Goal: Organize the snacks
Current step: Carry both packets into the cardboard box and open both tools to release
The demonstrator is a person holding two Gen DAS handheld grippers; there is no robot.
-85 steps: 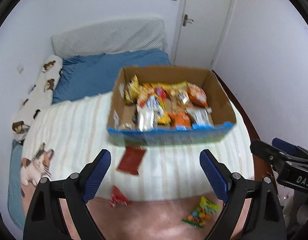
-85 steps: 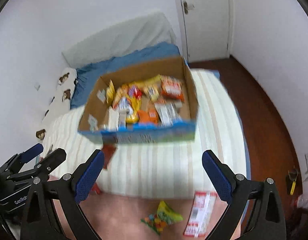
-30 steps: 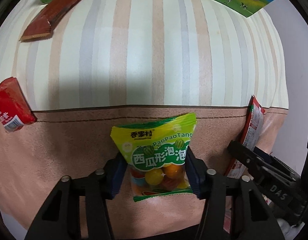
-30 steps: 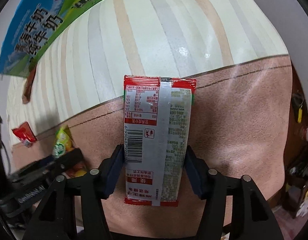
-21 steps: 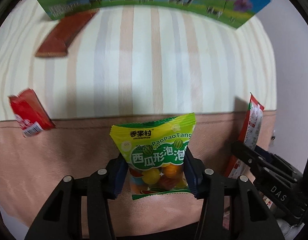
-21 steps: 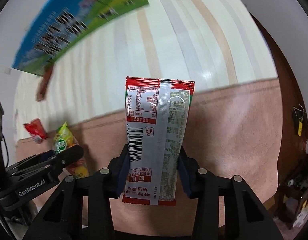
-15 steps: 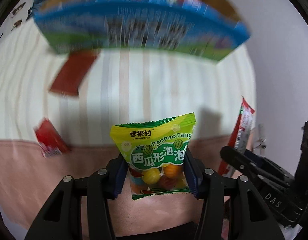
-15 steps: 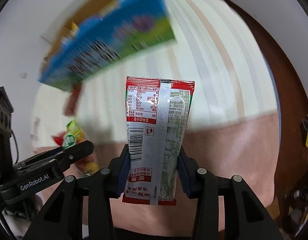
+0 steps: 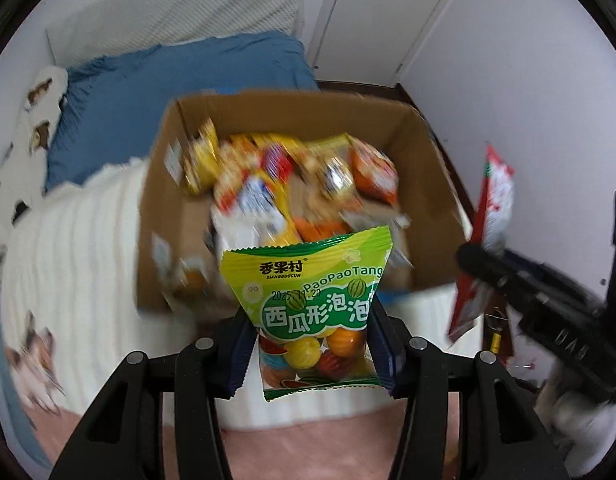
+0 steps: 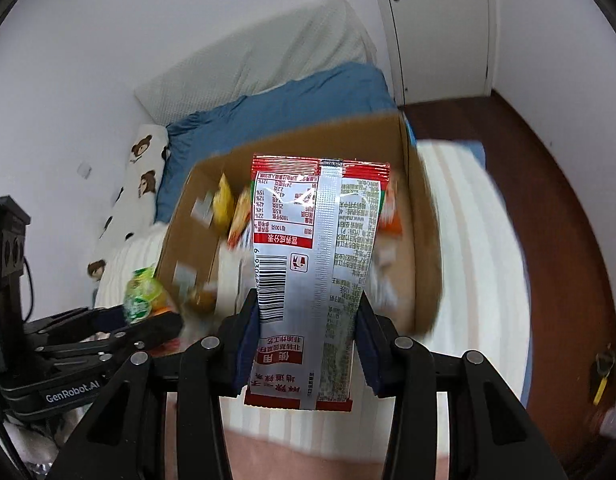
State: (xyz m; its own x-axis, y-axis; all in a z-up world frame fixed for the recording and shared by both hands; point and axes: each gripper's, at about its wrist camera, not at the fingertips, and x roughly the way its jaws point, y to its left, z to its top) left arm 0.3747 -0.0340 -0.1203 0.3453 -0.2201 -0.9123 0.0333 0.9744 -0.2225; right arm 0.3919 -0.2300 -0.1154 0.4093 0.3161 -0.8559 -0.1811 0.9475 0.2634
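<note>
Two packets are up in the air: the green bubble-gum bag (image 9: 308, 312) pinched in the left gripper (image 9: 309, 348), and the red-and-silver packet (image 10: 313, 280) clamped in the right gripper (image 10: 306, 344), long axis pointing forward. Cardboard snack box (image 9: 423, 152) sits straight ahead and below both, left one looks a bit closer.

Black plastic grippers (image 9: 312, 354), blue-padded jaws, silver screws, white lettering

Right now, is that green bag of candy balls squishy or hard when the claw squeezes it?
Probably a bit of both. The green candy bag is thin crinkly film, so it likely bends easily, though its top stands up above the left claw. The round balls inside look hard and may shift around. It seems light: pinching its sides alone holds it up.
</note>
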